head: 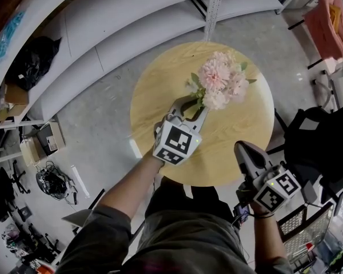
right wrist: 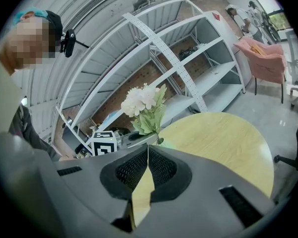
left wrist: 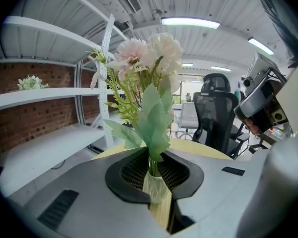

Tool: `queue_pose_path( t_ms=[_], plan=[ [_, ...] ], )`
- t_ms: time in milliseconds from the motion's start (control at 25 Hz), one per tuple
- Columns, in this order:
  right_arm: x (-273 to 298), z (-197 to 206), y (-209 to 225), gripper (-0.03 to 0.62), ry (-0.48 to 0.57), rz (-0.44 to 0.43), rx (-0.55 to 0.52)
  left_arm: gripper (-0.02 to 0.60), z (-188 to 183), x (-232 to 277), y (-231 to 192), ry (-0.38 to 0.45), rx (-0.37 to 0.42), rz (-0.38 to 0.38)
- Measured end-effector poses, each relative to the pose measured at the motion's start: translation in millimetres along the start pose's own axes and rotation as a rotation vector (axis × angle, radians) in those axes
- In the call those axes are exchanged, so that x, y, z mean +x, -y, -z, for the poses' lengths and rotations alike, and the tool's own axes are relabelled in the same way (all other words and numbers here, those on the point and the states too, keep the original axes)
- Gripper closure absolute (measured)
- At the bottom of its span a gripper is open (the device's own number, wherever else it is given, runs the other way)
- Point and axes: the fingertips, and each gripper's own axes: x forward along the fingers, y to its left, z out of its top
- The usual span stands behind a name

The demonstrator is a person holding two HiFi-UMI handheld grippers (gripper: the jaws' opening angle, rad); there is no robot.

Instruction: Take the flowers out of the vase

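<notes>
The left gripper [head: 194, 103] has its jaws drawn in on the stems [left wrist: 151, 165] of the flowers [head: 220, 81], seemingly just above the mouth of the pale vase [left wrist: 156, 187]. The vase stands near the middle of the table [head: 160, 90]. The stems run upright across the jaws, so the pull is likely straight up, where there is open room. Nothing holds the vase, so it may lift too. The right gripper [head: 244, 148], jaws together and empty, hovers over the table's lower-right edge, well apart.
</notes>
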Motion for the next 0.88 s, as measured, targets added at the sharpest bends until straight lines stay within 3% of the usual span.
queue_pose_path(
  t_ms=[480, 880],
  plan=[
    [1.2, -12.0, -7.6, 0.579, 0.024, -0.014, -0.012, 0.531, -31.3, -12.2, -6.6, 0.056, -0.004, 0.003],
    [-2.9, -32.8, -16.1, 0.579, 0.059, -0.040, -0.034, 0.532, -80.7, -31.4, -12.6, 0.129, -0.015, -0.002]
  ],
)
